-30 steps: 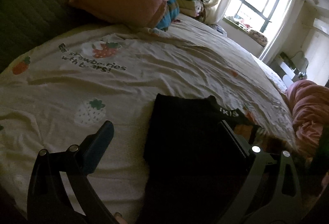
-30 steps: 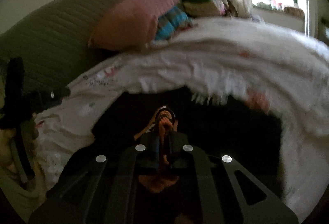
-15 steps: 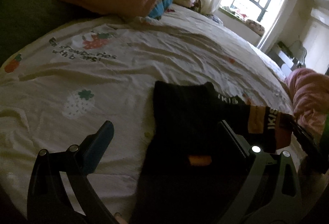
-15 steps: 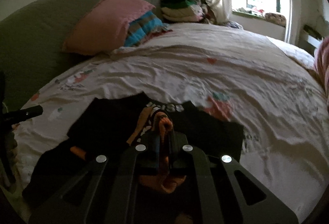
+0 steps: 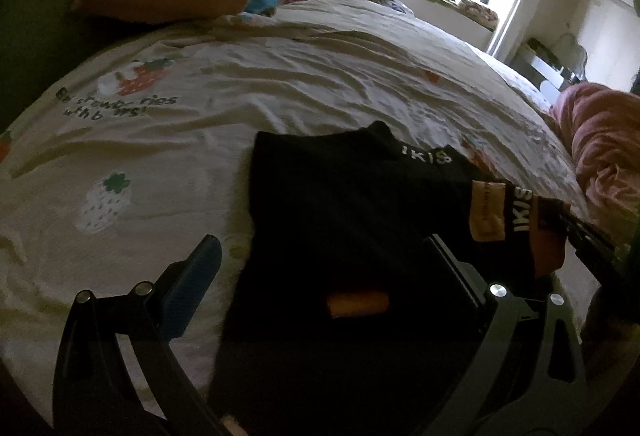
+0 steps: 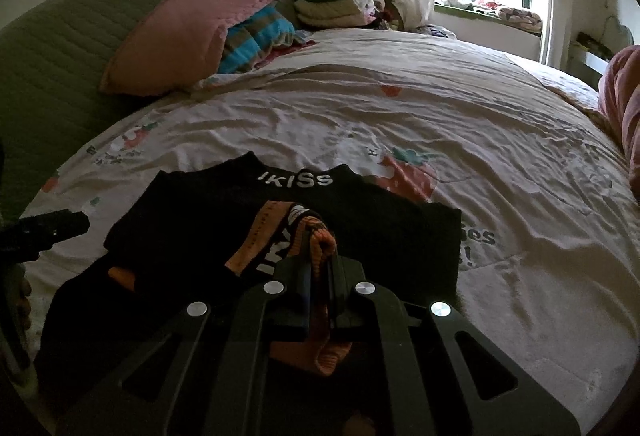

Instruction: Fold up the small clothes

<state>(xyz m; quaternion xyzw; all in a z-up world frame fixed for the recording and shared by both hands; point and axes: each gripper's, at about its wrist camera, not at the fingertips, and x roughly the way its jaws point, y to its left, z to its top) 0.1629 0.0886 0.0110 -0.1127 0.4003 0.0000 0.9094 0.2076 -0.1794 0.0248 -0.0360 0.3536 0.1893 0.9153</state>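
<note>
Nearest, the right gripper (image 6: 318,268) is clamped on the orange waistband (image 6: 316,236) of the black garment (image 6: 280,220), carrying it over toward 12 o'clock; the left gripper (image 5: 320,264) gapes empty above it. Beyond, the bedsheet (image 6: 440,123) lies bare, so the fold looks about half done, with laying flat left.

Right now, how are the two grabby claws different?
The right gripper is pinched shut on the black garment's orange band; the left gripper is spread wide open, holding nothing. The right one lifts the band; the left one hovers over the garment. Both are black and point down at the bed.
</note>
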